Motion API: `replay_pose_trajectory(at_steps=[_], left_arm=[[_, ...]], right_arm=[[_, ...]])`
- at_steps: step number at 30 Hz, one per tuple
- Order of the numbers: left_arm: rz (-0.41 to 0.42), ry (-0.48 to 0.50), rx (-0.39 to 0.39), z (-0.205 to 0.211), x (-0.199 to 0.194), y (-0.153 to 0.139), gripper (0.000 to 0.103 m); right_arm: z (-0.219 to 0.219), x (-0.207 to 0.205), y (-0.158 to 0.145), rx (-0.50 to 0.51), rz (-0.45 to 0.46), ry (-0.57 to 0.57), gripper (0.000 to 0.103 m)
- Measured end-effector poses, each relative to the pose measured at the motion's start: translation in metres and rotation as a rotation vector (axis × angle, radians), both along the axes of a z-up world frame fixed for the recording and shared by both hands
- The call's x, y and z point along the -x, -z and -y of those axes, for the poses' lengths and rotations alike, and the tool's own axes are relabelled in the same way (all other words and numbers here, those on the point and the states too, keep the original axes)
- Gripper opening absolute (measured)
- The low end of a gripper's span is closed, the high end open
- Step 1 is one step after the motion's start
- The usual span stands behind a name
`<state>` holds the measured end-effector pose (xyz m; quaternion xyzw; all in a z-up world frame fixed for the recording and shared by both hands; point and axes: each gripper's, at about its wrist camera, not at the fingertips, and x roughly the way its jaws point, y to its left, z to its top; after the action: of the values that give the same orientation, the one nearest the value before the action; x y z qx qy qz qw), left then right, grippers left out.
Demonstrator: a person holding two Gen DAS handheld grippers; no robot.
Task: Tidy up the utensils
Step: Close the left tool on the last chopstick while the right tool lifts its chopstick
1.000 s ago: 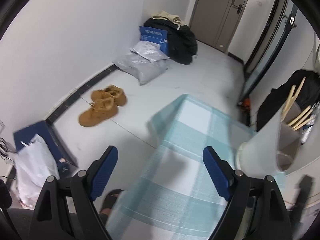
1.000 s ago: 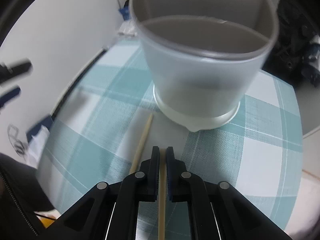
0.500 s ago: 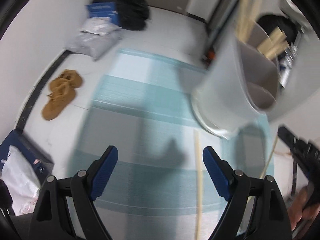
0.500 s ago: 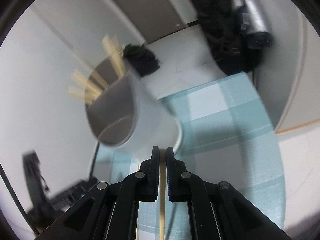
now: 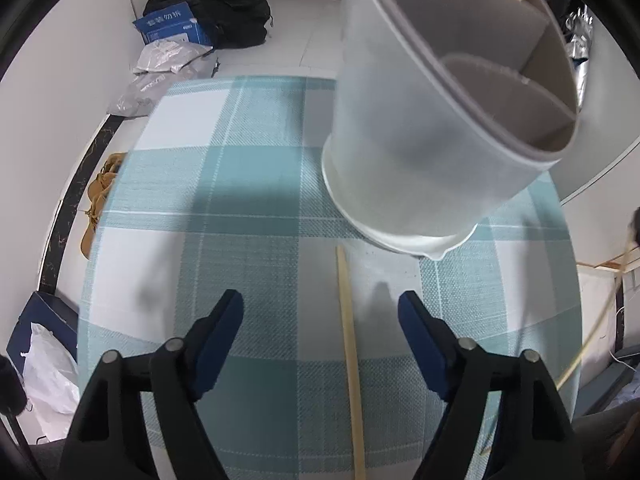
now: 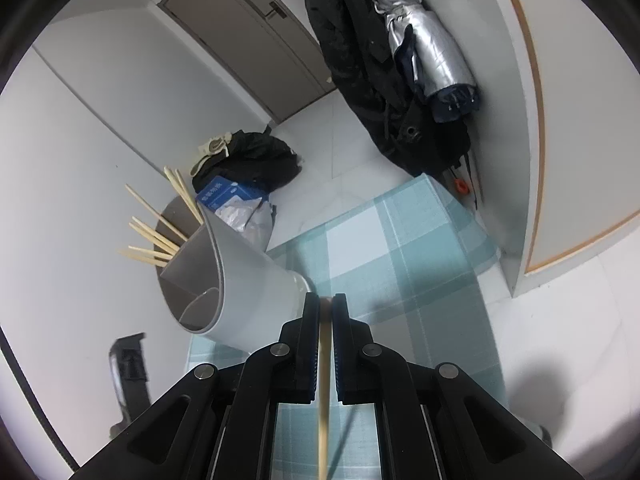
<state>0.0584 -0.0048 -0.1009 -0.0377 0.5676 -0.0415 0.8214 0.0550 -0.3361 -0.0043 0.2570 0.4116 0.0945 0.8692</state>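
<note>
A white utensil holder with grey inner dividers stands on the teal checked tablecloth; it holds several wooden chopsticks. One loose chopstick lies on the cloth between the fingers of my open left gripper, just in front of the holder. My right gripper is shut on a chopstick, raised above the table to the right of the holder. That held chopstick also shows at the right edge of the left wrist view.
On the floor lie brown shoes, grey bags, a blue box and a black bag. Dark coats and a silver umbrella hang on the wall. A door is behind.
My left gripper swung right and closer to the holder, bringing the loose chopstick between its fingers. My right gripper lifted its chopstick off the table and tilted upward.
</note>
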Motion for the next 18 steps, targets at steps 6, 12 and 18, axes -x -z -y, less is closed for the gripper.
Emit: replay_pose_trajectory(at_steps=[6,12,18], left_arm=[[0.009,-0.010,-0.040,-0.002,-0.001,0.003,0.050],[0.024,0.012,-0.035,0.010,-0.005,0.000,0.015],[0.008,0.022,0.039,0.011,-0.005,-0.001,0.001]], right_arm=[[0.010,-0.002,-0.002,0.006,0.021,0.013,0.006],[0.014,-0.001,-0.001,0.001,0.025,0.020,0.006],[0.008,-0.002,-0.002,0.018,0.031,0.005,0.006]])
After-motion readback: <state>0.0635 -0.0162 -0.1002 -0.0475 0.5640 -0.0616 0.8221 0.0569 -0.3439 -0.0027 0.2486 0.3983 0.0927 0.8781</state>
